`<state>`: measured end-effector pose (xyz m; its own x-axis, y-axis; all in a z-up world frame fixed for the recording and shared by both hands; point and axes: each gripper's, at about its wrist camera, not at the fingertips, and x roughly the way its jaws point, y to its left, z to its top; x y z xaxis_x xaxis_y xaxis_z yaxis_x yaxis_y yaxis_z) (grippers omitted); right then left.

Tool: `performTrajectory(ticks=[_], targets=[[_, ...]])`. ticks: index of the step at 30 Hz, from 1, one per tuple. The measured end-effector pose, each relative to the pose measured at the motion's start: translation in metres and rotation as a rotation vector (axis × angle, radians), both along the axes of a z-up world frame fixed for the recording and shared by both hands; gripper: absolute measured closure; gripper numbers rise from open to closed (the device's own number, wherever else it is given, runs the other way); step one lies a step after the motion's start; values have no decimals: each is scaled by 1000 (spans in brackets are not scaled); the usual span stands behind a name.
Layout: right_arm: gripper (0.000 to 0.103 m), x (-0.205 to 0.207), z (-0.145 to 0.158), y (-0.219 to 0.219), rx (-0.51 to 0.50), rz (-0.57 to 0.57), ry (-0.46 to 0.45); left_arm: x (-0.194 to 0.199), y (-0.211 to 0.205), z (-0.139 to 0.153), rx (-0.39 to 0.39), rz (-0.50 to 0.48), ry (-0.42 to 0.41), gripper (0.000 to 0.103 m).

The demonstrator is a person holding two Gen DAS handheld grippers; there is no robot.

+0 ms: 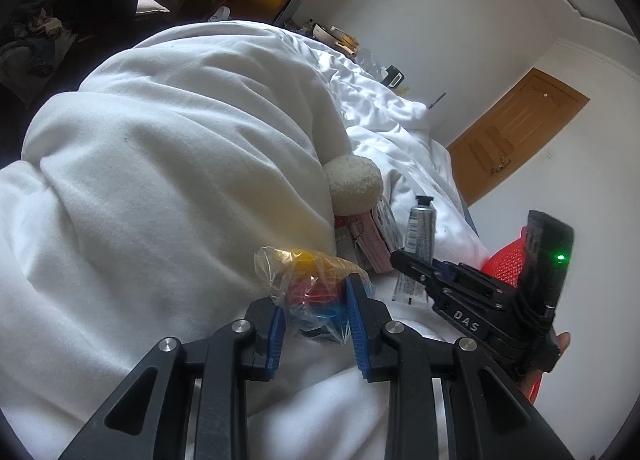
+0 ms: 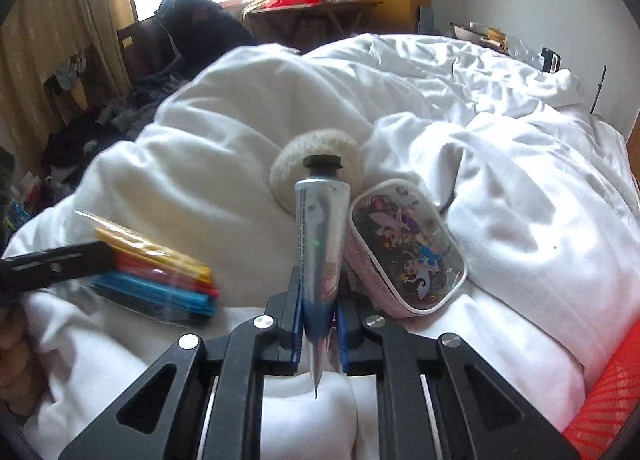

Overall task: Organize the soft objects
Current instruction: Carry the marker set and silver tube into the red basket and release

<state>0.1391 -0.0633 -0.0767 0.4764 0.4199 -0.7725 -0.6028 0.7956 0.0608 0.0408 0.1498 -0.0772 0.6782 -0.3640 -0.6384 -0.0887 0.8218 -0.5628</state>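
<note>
Silver and soft, the metal squeeze tube with its black cap (image 2: 320,236) is clamped at its crimped tail between the blue pads of my right gripper (image 2: 318,334); its long axis runs straight out from the jaws, cap away from me. My left gripper (image 1: 316,318) is closed on a clear plastic bag of yellow, red and blue blocks (image 1: 310,288), which lies just left of the tube on the white duvet (image 1: 160,179). Touching the tube on its right leans one pink cartoon-printed zip pouch (image 2: 404,248). Just behind the tube sits one cream fleecy round puff (image 2: 288,171). I count one of each, four soft things in all. A red mesh basket (image 2: 604,400) shows at my right edge, nearer my right hand, so I judge the tube goes there.
</note>
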Motion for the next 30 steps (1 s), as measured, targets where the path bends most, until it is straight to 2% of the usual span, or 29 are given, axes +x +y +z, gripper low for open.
performTrajectory(ticks=[4, 8, 16, 23, 27, 30], targets=[[90, -17, 23, -9, 30, -18, -25, 11, -7, -3, 21, -17, 17, 74], [90, -34, 41, -6, 15, -55, -50, 15, -9, -5, 17, -33, 24, 75], [90, -70, 90, -34, 22, -82, -99, 15, -10, 26, -142, -105, -55, 77], [90, -129, 138, -80, 8, -61, -197, 23, -65, 70, -229, -286, -76, 77], [90, -151, 153, -132, -12, -140, -249, 27, -103, 92, -295, -415, -79, 77], [90, -153, 149, -173, -25, -218, -258, 33, -139, 104, -319, -498, -75, 77]])
